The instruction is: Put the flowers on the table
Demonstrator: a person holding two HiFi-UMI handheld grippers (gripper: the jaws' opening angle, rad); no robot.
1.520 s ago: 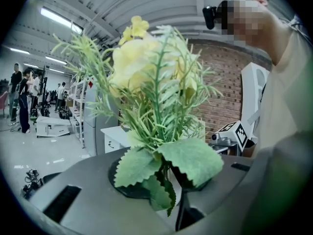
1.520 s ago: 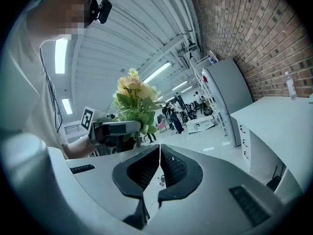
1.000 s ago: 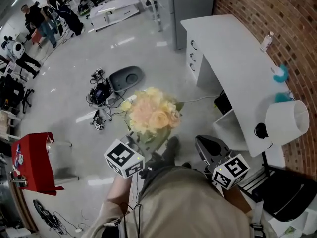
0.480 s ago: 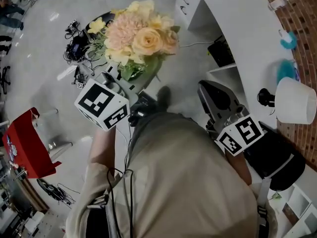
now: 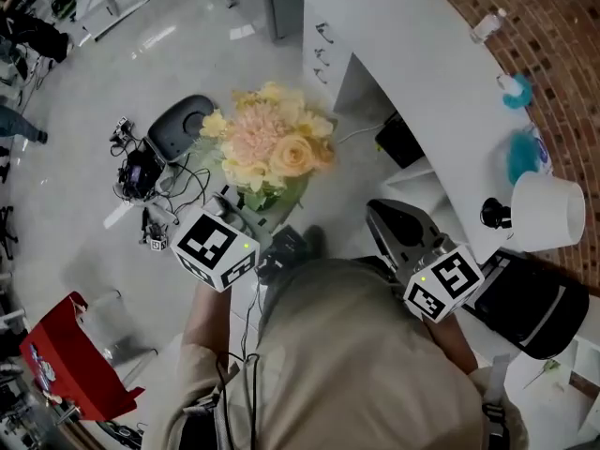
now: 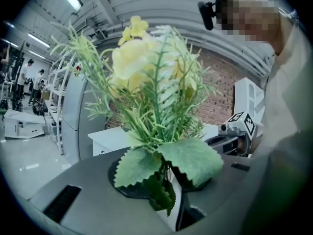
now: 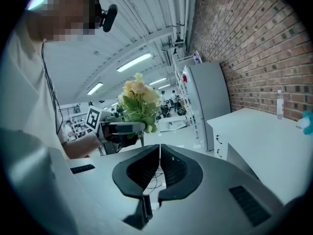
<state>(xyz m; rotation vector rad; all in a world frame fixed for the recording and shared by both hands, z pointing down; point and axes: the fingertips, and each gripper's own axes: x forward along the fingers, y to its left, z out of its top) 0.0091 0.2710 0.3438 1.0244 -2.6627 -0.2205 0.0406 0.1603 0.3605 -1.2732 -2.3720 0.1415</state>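
A bouquet (image 5: 269,148) of pale yellow and peach artificial flowers with green leaves stands upright in my left gripper (image 5: 249,206), which is shut on its stems. In the left gripper view the bouquet (image 6: 149,77) fills the middle, its stems pinched between the jaws of the left gripper (image 6: 170,187). My right gripper (image 5: 382,216) is held at the right, beside the white table (image 5: 422,54). Its jaw tips touch in the right gripper view (image 7: 159,150), with nothing between them. That view also shows the bouquet (image 7: 139,102) to the left and the table (image 7: 259,131) to the right.
On the table stand a white lamp (image 5: 547,212), a clear bottle (image 5: 488,26) and teal objects (image 5: 514,90). A brick wall (image 5: 562,26) runs behind it. A black base (image 5: 180,123) and tangled cables (image 5: 141,172) lie on the floor; a red box (image 5: 70,368) sits lower left.
The person has carried the bouquet across the floor with both grippers. The black base and cables now lie to the bouquet's left. The grip on the stems is unchanged.
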